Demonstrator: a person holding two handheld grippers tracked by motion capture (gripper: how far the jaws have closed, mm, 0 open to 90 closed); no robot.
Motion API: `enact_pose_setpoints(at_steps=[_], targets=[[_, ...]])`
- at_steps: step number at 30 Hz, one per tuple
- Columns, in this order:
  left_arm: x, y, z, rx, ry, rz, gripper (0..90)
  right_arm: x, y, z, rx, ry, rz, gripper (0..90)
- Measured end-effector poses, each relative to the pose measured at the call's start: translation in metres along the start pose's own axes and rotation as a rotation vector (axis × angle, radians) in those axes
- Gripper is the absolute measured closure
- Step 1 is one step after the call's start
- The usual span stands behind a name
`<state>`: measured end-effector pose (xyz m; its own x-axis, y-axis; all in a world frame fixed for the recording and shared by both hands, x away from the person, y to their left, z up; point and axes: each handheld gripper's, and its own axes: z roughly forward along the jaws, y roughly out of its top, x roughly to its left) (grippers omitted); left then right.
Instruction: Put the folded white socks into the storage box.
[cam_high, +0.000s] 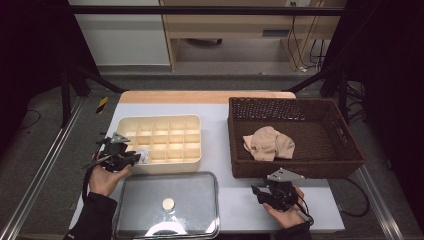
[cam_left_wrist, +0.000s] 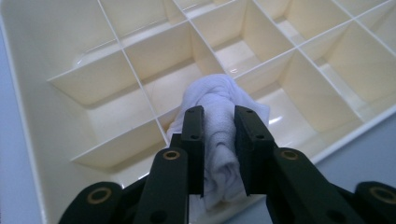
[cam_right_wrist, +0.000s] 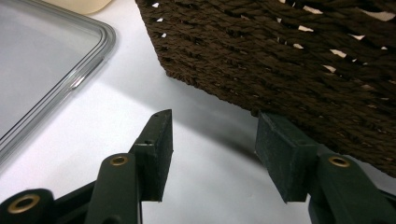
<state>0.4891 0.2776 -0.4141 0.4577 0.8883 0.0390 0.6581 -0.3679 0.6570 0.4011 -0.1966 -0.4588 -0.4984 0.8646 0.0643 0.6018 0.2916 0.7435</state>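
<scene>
The left gripper (cam_left_wrist: 219, 116) clamps a white cloth (cam_left_wrist: 215, 100) over the tray (cam_high: 192, 122); at four o'clock, the right gripper (cam_right_wrist: 212, 135) gapes empty.

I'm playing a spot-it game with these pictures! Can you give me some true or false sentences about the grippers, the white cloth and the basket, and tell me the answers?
1. The left gripper is squeezing a rolled white cloth. True.
2. The white cloth is over the brown basket. False: it is over the cream divided tray, at its near edge.
3. The right gripper holds nothing between its jaws. True.
4. The basket is empty. False: a tan cloth lies inside it.
5. The clear lid sits on top of the tray. False: it lies flat on the table, in front of the tray.
</scene>
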Motion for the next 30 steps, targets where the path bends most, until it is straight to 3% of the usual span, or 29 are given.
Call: enact_pose_setpoints(at_steps=[8,14,23,30], targets=[[0.003,-0.004,0.017,-0.025,0.016,-0.011,77.3,0.0,0.0,0.001,0.003,0.001,-0.002,47.2],[0.0,-0.005,0.018,-0.046,0.039,0.017,78.2,0.001,0.001,0.002,0.002,0.003,-0.003,47.1],[0.004,-0.001,0.021,-0.04,0.024,0.028,78.1,0.002,0.002,0.003,0.008,0.004,-0.007,46.6],[0.006,-0.001,0.015,-0.076,-0.006,-0.013,65.1,0.002,0.001,0.002,0.001,0.008,0.002,46.4]])
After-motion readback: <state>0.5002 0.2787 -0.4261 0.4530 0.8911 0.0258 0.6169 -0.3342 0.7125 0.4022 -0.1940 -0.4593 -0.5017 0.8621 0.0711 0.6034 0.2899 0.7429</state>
